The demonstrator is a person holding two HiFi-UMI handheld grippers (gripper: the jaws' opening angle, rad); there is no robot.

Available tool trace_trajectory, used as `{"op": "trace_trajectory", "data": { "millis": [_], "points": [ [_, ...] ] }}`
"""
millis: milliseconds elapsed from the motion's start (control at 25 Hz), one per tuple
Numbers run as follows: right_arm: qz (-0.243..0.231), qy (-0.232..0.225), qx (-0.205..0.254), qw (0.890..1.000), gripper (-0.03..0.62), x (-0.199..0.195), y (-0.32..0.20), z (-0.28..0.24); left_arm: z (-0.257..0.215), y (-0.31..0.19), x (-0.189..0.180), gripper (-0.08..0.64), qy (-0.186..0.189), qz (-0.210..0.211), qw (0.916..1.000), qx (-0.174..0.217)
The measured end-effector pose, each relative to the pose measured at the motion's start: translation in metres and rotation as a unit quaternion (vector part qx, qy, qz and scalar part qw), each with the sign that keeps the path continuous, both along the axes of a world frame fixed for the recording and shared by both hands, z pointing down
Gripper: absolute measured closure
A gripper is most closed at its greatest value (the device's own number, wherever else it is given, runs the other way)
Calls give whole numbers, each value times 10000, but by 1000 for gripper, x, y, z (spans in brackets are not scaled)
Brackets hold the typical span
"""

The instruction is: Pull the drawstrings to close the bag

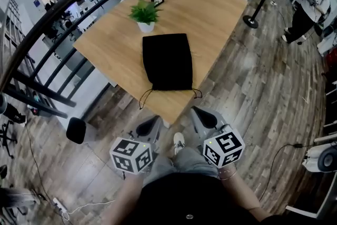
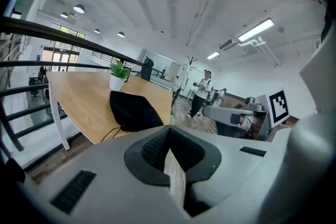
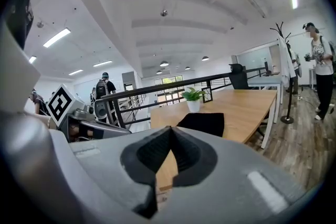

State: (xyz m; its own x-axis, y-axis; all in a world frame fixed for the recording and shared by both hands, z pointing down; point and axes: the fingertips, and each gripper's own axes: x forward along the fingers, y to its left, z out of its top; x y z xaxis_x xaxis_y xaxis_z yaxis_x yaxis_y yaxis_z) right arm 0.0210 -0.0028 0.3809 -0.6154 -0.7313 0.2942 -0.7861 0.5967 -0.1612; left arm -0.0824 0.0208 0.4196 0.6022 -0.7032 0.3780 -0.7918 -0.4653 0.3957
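Both grippers hang low before the person's waist, short of the table's (image 1: pixel 210 13) near corner and pointing at it. The left gripper (image 1: pixel 151 125) and right gripper (image 1: pixel 202 116) each have their jaws pressed together on nothing. The black bag (image 1: pixel 167 60) lies flat near that corner, its thin drawstrings (image 1: pixel 145 97) hard to trace. A potted plant (image 1: pixel 145 14) stands just behind it, and the floor (image 1: pixel 263 76) is wood plank.
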Motion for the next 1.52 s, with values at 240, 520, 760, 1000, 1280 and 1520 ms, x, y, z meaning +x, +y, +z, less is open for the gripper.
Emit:
{"op": "trace_trajectory", "data": {
  "millis": [240, 520, 760, 1000, 1280, 1520],
  "points": [
    [-268, -49, 0, 9996, 594, 4, -64, 0, -3, -65, -11, 545, -10, -341, 9994, -7],
    [-582, -102, -125, 9982, 594, 16, -116, 11, 2, -116, 7, 545, -72, -486, 9988, 30],
    [-733, -94, -249, 9970, 594, 24, -134, 22, 9, -137, 23, 545, 239, -604, 9978, -150],
    [-712, -71, -285, 9970, 594, 27, -142, 25, 8, -144, 17, 545, 308, -811, 9960, -209],
    [-640, -7, -449, 9969, 592, 25, -138, 35, 13, -140, 6, 545, 328, -871, 9950, -359],
    [-523, 57, -619, 9967, 594, 17, -131, 48, 18, -139, -8, 545, 338, -764, 9954, -473]
  ]
}}
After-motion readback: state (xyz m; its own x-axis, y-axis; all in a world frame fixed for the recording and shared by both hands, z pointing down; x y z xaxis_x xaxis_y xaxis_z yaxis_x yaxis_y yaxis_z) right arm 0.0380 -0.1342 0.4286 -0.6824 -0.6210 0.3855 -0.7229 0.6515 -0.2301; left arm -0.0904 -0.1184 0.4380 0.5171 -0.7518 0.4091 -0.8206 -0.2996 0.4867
